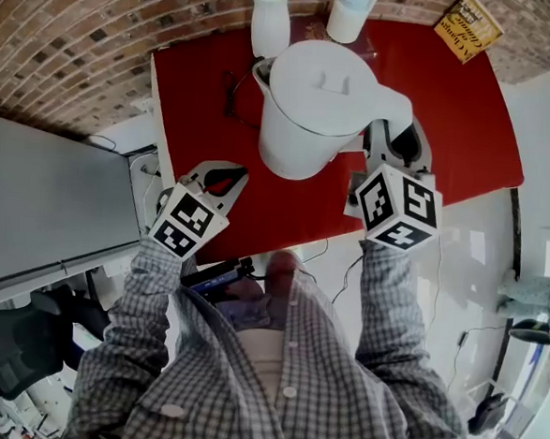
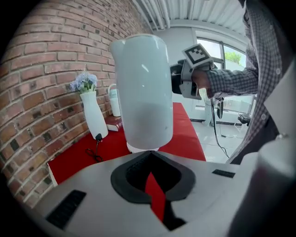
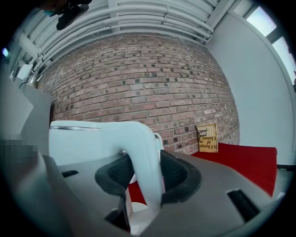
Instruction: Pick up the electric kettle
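The white electric kettle (image 1: 316,104) hangs over the red table (image 1: 469,134), held by its handle (image 3: 143,152). My right gripper (image 1: 398,138) is shut on that handle, with a black pad on each side of it. In the left gripper view the kettle (image 2: 141,92) floats just above its round white base (image 2: 138,149). My left gripper (image 1: 229,175) is low at the table's near left edge, apart from the kettle. Its tips look closed and nothing is between them.
A white vase with flowers (image 1: 270,21) and a white jar (image 1: 351,11) stand at the back by the brick wall. A yellow book (image 1: 469,28) leans at the back right. A thin black cable (image 2: 95,152) lies by the vase.
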